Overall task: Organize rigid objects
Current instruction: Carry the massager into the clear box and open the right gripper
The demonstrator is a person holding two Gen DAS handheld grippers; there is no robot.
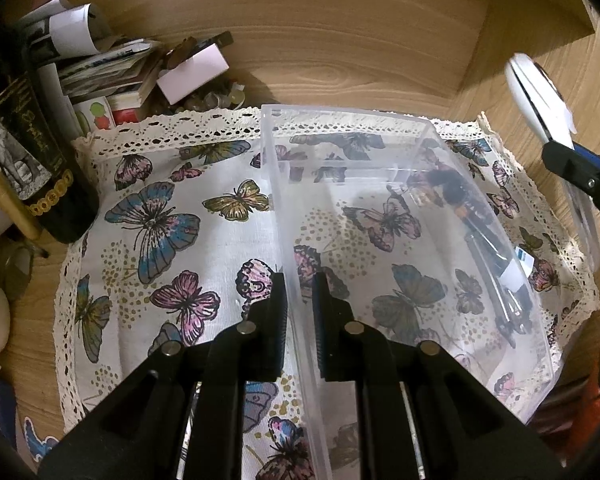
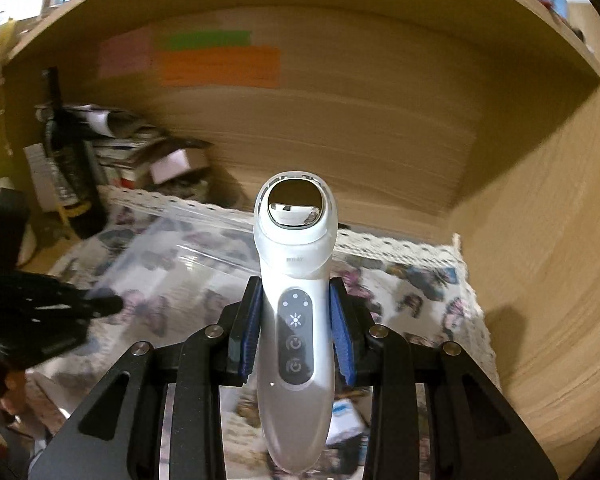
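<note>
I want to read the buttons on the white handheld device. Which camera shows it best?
The right wrist view: the white device fills the centre, clamped between the right gripper's fingers, buttons and shiny head facing the camera. The left wrist view shows it only small, blurred and side-on at the right edge.

Clear glossy plastic bin (image 1: 400,208) on lace-edged cloth (image 1: 172,216); woodgrain shelf (image 1: 340,52).

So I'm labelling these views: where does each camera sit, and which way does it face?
Left wrist: on the left hand-held gripper, looking down along its fingers, which straddle the clear box's wall on the butterfly cloth.
Right wrist: on the right hand-held gripper, facing the wooden alcove, shut on a white device.
Shared: box, cloth, bottle, and each other's gripper.
</note>
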